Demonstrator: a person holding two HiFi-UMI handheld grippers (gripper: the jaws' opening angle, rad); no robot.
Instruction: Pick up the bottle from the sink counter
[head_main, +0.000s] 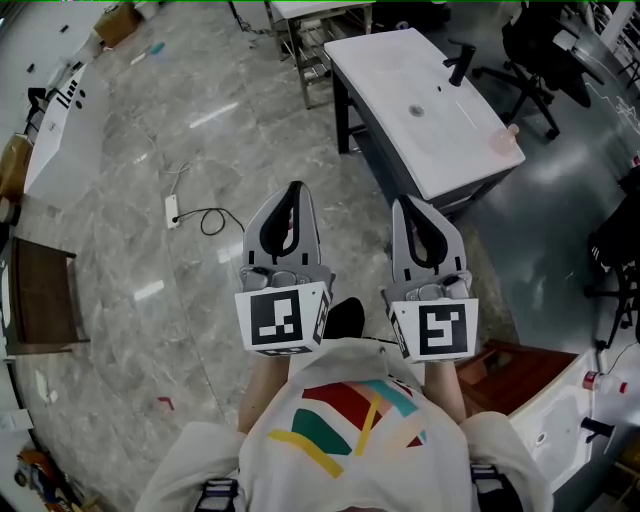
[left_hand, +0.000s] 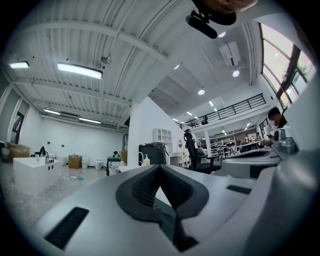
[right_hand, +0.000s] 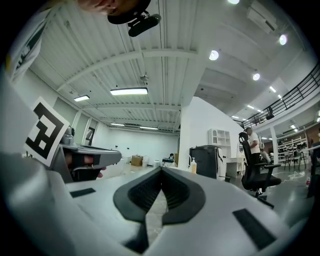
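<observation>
The task has hardly begun: nothing is picked up yet. I hold my left hand-held gripper (head_main: 292, 190) and my right hand-held gripper (head_main: 407, 203) side by side close before my chest. Both are over the grey floor (head_main: 200, 150), and neither one is over the desk (head_main: 440, 150).

The jaws of the left one are pressed together with nothing between them. The jaws of the right one are pressed together as well, and also empty. In each gripper view I see only the room beyond the dark pads.

The bottle (head_main: 505, 140) stands, as far as I can judge, at the near right corner of the white desk, close to its edge. In the head view it is only a small pinkish shape, so I cannot tell its form there. In the right gripper view the bottle (right_hand: 193, 165) shows far ahead, upright, with a pump top, a little to the right of the jaw line. The black faucet (head_main: 460, 65) is toward the far end of the desk, apart from the bottle.

So everything is left to do. I must come up to the desk, spread the jaws of one hand-held gripper — the right one seems to me the nearer — bring them around the bottle, close on it and lift it off the desk.
</observation>
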